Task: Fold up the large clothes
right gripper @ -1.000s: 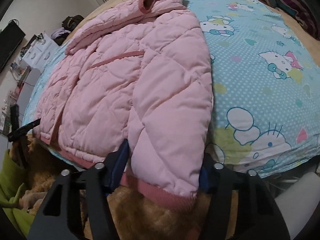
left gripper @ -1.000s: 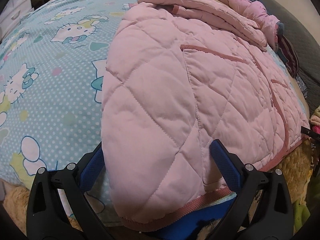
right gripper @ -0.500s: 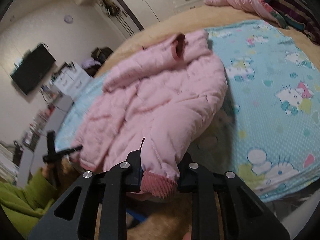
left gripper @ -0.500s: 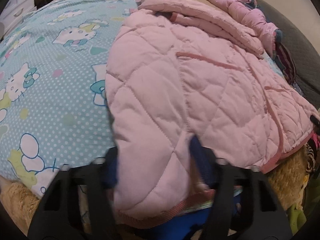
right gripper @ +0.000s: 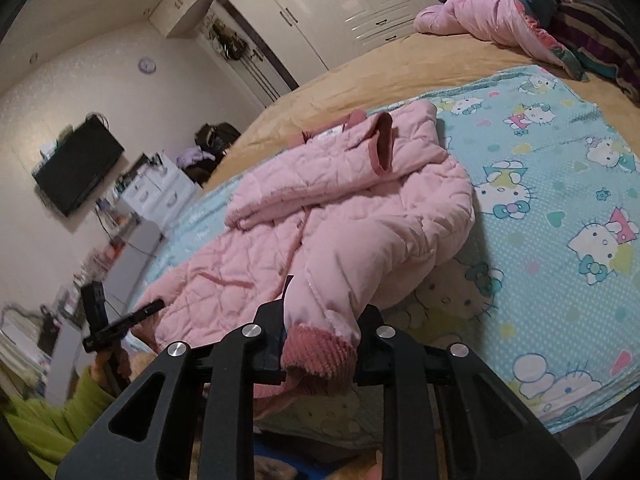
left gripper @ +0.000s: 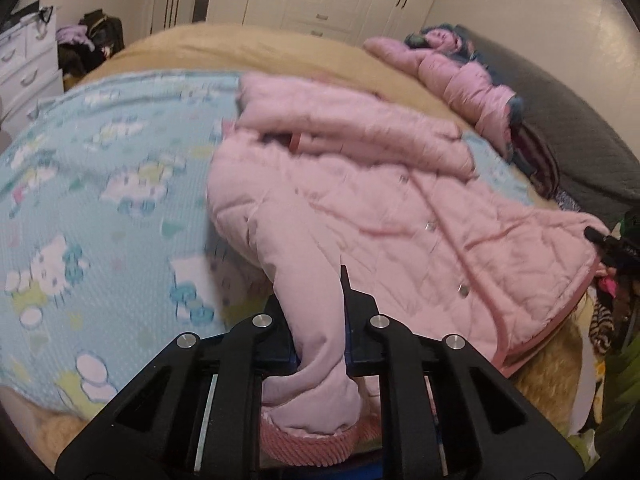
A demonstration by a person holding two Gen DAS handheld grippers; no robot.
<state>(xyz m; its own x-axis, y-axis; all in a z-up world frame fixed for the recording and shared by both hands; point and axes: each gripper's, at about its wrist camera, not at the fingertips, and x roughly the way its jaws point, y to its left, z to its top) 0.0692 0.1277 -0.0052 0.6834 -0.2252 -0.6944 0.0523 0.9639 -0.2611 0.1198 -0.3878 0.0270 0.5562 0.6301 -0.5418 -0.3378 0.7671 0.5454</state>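
A pink quilted jacket (left gripper: 360, 200) lies on the blue cartoon-print sheet (left gripper: 100, 184) of a bed. My left gripper (left gripper: 320, 320) is shut on the jacket's hem corner near its ribbed trim (left gripper: 308, 444) and holds it lifted off the bed. In the right wrist view the same jacket (right gripper: 320, 220) spreads away from me. My right gripper (right gripper: 320, 332) is shut on the other hem corner with its ribbed cuff (right gripper: 320, 352), also lifted. The right gripper shows small at the right edge of the left wrist view (left gripper: 608, 240).
A second pink coat (left gripper: 452, 72) and striped cloth (right gripper: 596, 40) are piled at the head of the bed. A tan blanket (left gripper: 240, 48) lies beyond the sheet. White drawers (left gripper: 24, 72), a wall TV (right gripper: 76, 168) and wardrobes (right gripper: 320, 12) stand around.
Both grippers have closed on the jacket's near hem corners and lifted them up off the bed. The views have tilted upward, showing the room beyond.
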